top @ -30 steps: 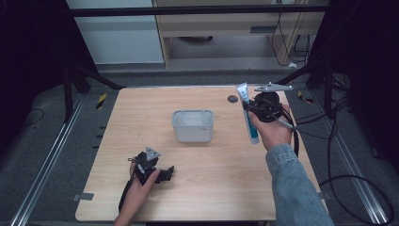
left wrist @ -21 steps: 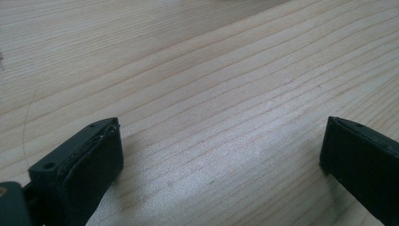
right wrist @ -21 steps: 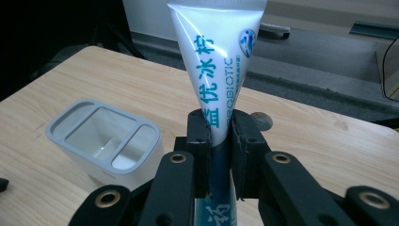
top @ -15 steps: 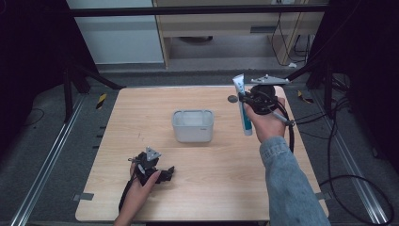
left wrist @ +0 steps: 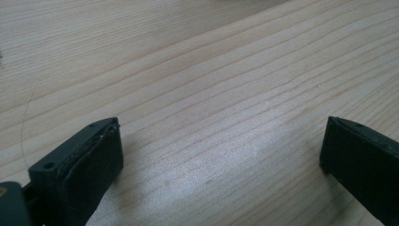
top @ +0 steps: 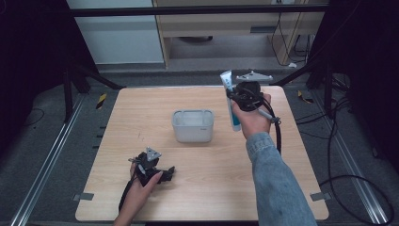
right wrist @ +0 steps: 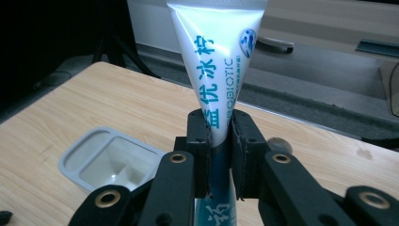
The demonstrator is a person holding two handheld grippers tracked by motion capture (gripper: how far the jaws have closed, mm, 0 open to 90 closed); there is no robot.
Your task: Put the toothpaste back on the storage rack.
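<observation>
Holding a white-and-teal plastic toothpaste tube point(top: 231, 101) clamped upright in right gripper point(top: 234, 97), above wooden table's point(top: 141, 122) far right part, just right of grey plastic tub point(top: 193, 125) at table's middle. Left gripper point(left wrist: 221, 155) spread apart, empty, near front-left edge.

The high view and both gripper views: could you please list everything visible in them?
Table: one, light wood, centre of the high view.
Container: one, grey, empty, mid-table.
Toothpaste tube: one, white and teal, upright in the right hand-held gripper.
Dark round spot: one, on the table's far right; unclear what.
Left hand-held gripper: black, open, resting near the front left.
Right hand-held gripper: black, raised right of the container.
</observation>
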